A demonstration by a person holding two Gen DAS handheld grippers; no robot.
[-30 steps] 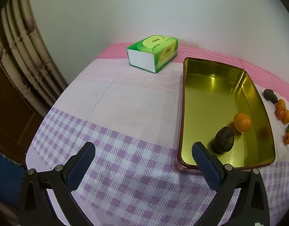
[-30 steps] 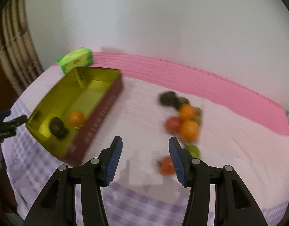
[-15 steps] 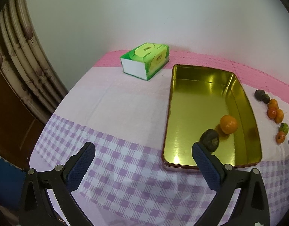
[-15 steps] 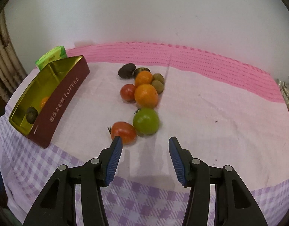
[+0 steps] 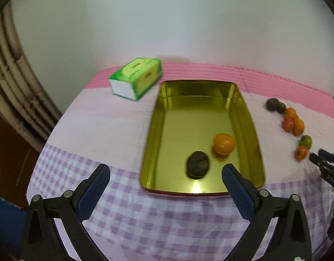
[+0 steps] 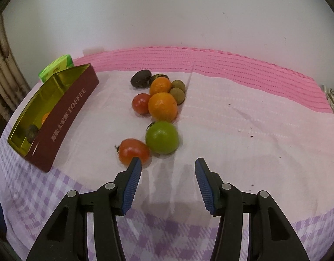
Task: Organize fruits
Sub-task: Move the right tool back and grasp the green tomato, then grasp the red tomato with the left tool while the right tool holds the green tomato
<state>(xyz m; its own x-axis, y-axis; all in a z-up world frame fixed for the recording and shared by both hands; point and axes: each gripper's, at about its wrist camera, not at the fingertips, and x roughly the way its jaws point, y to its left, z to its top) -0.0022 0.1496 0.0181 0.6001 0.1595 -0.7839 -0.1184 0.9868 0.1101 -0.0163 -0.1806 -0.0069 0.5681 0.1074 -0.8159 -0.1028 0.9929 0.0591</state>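
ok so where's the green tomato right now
In the right wrist view, the green tomato sits on the tablecloth just ahead of the open right claw, touching the red tomato on its left, with the big orange just behind it.

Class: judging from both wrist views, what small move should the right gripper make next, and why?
Probably ease the right gripper forward around the green fruit: its jaws are open and empty, that fruit lies nearest ahead, and the gold tin has room.

Left wrist view faces tin (image 5: 240, 117) lengthwise; right wrist view sits nearer fruit pile (image 6: 162, 106) (both share tin, fruit).
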